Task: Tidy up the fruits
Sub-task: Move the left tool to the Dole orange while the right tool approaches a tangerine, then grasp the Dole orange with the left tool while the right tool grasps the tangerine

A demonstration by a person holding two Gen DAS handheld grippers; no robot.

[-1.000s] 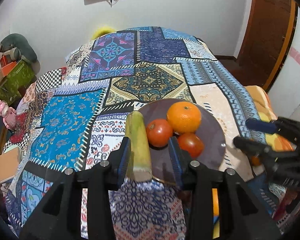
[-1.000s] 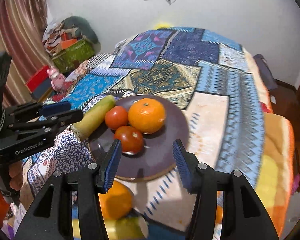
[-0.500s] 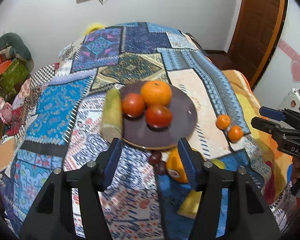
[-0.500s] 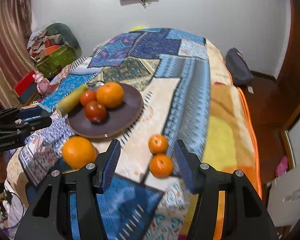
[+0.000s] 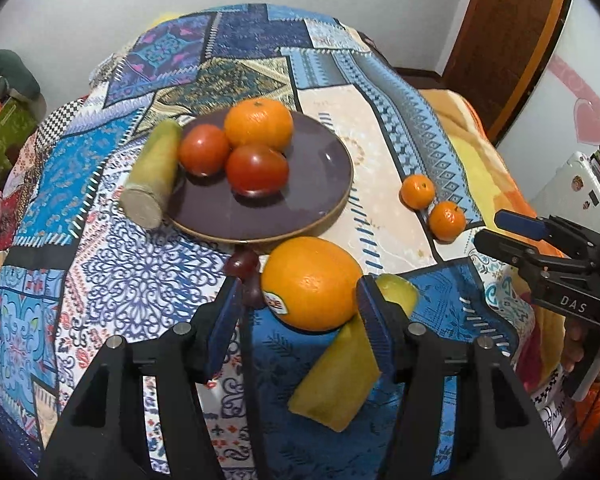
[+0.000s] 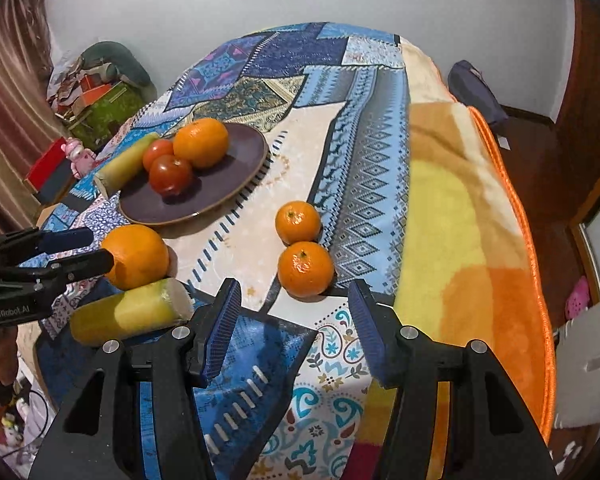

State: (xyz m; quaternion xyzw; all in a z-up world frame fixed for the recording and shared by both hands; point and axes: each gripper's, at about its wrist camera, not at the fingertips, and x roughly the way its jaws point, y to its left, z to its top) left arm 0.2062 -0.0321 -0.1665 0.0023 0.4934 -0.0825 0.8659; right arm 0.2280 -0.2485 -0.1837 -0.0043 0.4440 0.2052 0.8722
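Note:
A dark purple plate (image 5: 324, 160) (image 6: 236, 160) on the patchwork bed holds an orange (image 5: 259, 123) and two tomatoes (image 5: 257, 169). A yellow-green cane piece (image 5: 154, 174) leans on its left rim. My left gripper (image 5: 300, 310) is open, its jaws on either side of a big stickered orange (image 5: 312, 282) (image 6: 136, 256), not closed on it. A second cane piece (image 5: 340, 372) (image 6: 128, 316) and dark grapes (image 5: 242, 262) lie beside it. My right gripper (image 6: 294, 322) is open and empty, just short of two small tangerines (image 6: 305, 267) (image 5: 446, 220).
The patchwork blanket (image 5: 120, 280) covers the bed; an orange-yellow blanket (image 6: 460, 220) lies along its right side. Boxes and clutter (image 6: 96, 104) sit on the floor at the far left. A wooden door (image 5: 504, 36) stands at the right.
Both grippers have pulled back from the plate. The left one has come down around the big orange. The right one has swung right and closed in on the two tangerines.

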